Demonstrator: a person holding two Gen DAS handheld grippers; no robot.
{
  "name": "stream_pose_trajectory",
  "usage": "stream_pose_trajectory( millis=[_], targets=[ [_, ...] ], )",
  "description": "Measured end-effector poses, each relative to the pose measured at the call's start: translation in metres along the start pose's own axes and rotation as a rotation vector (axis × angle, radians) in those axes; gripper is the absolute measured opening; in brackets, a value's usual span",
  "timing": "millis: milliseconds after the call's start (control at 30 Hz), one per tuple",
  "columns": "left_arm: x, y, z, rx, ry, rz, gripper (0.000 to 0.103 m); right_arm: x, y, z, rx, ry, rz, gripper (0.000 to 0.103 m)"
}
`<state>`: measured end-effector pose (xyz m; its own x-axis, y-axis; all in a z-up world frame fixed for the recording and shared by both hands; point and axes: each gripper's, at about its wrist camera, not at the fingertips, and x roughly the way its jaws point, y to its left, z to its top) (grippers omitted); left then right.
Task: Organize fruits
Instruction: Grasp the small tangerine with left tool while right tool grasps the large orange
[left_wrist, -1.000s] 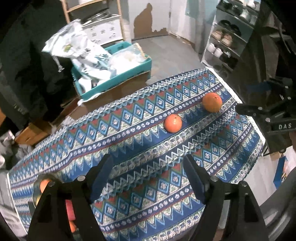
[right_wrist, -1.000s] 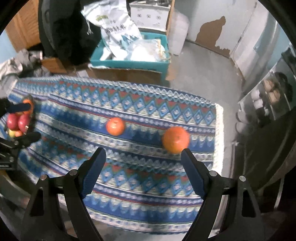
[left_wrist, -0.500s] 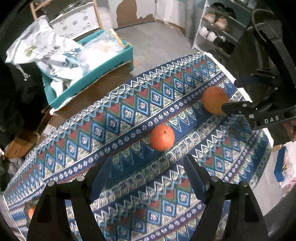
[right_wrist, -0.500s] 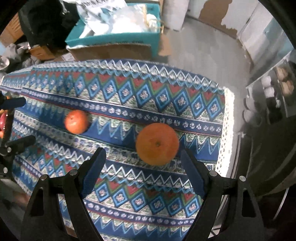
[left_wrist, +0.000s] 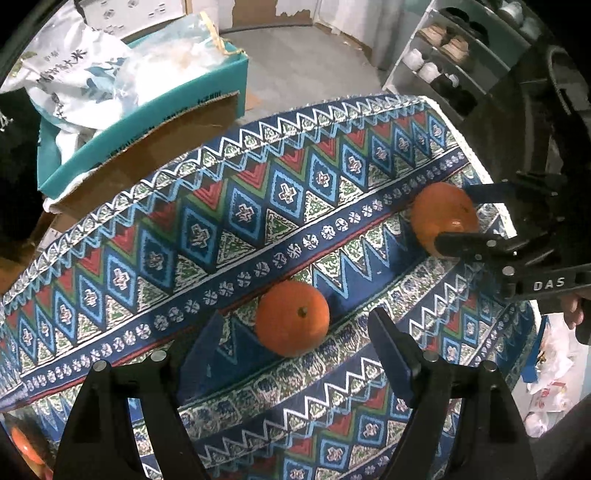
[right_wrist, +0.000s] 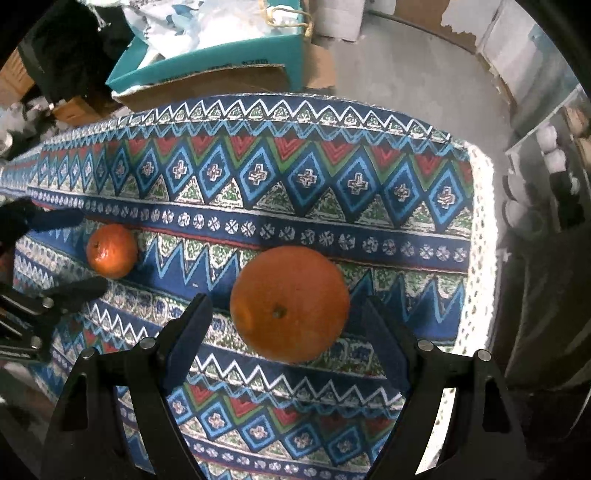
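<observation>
A small orange (left_wrist: 292, 318) lies on the patterned tablecloth (left_wrist: 221, 221), between the tips of my open left gripper (left_wrist: 291, 336); it also shows in the right wrist view (right_wrist: 111, 250). A bigger orange (right_wrist: 290, 303) lies near the table's right end, between the open fingers of my right gripper (right_wrist: 286, 319); in the left wrist view this orange (left_wrist: 441, 218) sits between the right gripper's fingers (left_wrist: 461, 242). Neither gripper touches its fruit. My left gripper (right_wrist: 74, 254) shows at the left of the right wrist view.
A teal box (left_wrist: 147, 110) with white bags stands on the floor behind the table. A shoe shelf (left_wrist: 461, 55) is at the right. The table's right edge (right_wrist: 480, 240) is close to the big orange. More fruit (left_wrist: 26, 443) shows at the lower left.
Both grippers have moved forward and down toward the table. Each orange now lies between its gripper's open fingers. The oranges have not moved.
</observation>
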<state>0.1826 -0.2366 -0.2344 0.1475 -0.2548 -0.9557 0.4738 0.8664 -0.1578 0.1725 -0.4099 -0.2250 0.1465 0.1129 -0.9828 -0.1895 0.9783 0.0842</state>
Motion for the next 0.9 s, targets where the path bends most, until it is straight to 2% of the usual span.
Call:
stream_pose_trajectory(
  millis=[267, 333, 400, 467, 667, 900],
  targets=[
    [0.016, -0.001, 0.000, -0.009, 0.018, 0.024, 0.082, 0.016, 0.002, 0.006, -0.010, 0.015, 0.007, 0.082],
    [0.018, -0.001, 0.000, -0.010, 0.020, 0.015, 0.074, 0.018, 0.004, 0.007, -0.013, 0.019, -0.003, 0.081],
    [0.021, -0.001, 0.000, -0.006, 0.029, 0.021, 0.056, 0.021, 0.005, 0.008, -0.014, 0.024, -0.017, 0.076],
    [0.024, -0.001, -0.002, -0.003, 0.042, 0.006, 0.049, 0.023, 0.002, 0.008, 0.001, 0.033, -0.022, 0.073],
    [0.020, -0.001, -0.008, 0.004, 0.023, 0.022, 0.047, 0.027, 0.003, 0.008, -0.012, 0.047, -0.053, 0.071],
    [-0.003, 0.008, -0.016, 0.001, -0.023, 0.040, 0.047, 0.017, 0.018, 0.004, -0.026, 0.013, -0.018, 0.070]
  ],
)
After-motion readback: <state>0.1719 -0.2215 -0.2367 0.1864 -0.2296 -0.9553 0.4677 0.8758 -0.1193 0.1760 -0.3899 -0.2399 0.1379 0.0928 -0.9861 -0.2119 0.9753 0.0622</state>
